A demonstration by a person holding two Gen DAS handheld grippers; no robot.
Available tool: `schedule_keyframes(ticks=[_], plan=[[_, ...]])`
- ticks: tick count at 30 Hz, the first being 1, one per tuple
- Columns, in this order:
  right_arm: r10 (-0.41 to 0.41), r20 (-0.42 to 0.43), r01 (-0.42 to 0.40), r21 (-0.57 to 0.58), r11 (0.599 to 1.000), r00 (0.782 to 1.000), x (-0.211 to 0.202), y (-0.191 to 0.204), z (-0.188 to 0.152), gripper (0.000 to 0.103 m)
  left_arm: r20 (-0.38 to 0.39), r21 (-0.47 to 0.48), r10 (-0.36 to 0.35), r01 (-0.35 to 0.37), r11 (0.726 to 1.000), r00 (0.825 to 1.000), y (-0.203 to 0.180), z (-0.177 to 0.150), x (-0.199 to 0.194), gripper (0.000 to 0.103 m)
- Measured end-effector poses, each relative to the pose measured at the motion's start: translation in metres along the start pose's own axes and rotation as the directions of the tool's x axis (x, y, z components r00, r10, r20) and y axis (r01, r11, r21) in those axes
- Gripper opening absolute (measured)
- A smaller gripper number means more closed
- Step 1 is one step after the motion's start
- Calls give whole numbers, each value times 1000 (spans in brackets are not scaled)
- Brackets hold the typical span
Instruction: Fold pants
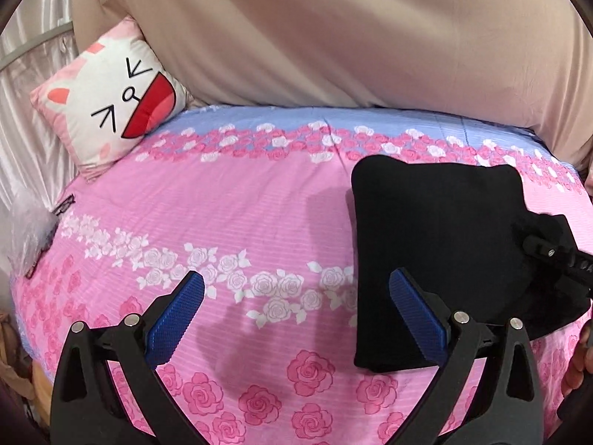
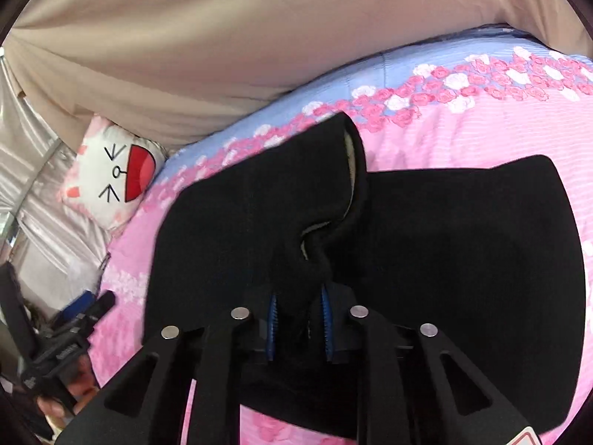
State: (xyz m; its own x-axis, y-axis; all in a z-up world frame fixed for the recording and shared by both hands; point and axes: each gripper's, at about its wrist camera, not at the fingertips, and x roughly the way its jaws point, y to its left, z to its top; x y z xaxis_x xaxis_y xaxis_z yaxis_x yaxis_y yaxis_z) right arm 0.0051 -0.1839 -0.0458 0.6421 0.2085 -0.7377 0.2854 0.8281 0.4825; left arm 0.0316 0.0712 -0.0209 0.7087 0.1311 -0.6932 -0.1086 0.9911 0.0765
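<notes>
Right wrist view: the right gripper [image 2: 299, 309] is seen pinched on a bunched fold of the black pants [image 2: 463, 230], cloth being pressed between its blue pads [image 2: 273, 315]. A flap of the garment is lifted from that grip, with a pale lining exposed along its edge. The rest of the pants lies flat on the pink rose-print bedsheet [image 2: 481, 137].

In the left wrist view the left gripper [image 1: 296, 319] is spread wide, nothing being held between its fingers; it hangs above the sheet just beside the near edge of the garment.

The pants are already reduced to a compact, roughly rectangular bundle, so the early folds are judged done. At least one further fold, that of the raised flap, is judged outstanding, followed by release and possibly smoothing.

A cat-face cushion [image 1: 111, 107] rests at the head of the bed against beige fabric [image 1: 333, 37], well apart from the work.
</notes>
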Motion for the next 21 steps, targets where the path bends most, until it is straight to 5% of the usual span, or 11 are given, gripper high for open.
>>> schedule_keyframes(ticks=[4,8,11,13,15,19,21], plan=[[22,142,-20,-15,1000,990,-56,13,15,15,19,7,-19,19,1000,1000,0,2,-7,98],[-131,235,132,14,991,963,-111,-20,8,16,38,13,-34,34,999,999,-2,2,-13,98],[-219,84,210,106,972,972,-90,-75,-16,21,8,27,-45,45,999,999,-13,0,-1,98],[-194,41,185,158,970,980,-77,-97,-37,23,-25,40,-65,66,997,998,-29,-1,8,98],[-193,98,174,176,969,976,-95,-94,-40,26,-45,54,-82,84,995,996,-41,1,11,98],[-309,229,302,67,951,923,-126,-55,-20,30,-15,102,-90,91,991,996,-65,6,1,98],[-254,236,264,-14,964,938,-125,-32,-4,30,-3,131,-87,87,988,996,-80,6,0,98]])
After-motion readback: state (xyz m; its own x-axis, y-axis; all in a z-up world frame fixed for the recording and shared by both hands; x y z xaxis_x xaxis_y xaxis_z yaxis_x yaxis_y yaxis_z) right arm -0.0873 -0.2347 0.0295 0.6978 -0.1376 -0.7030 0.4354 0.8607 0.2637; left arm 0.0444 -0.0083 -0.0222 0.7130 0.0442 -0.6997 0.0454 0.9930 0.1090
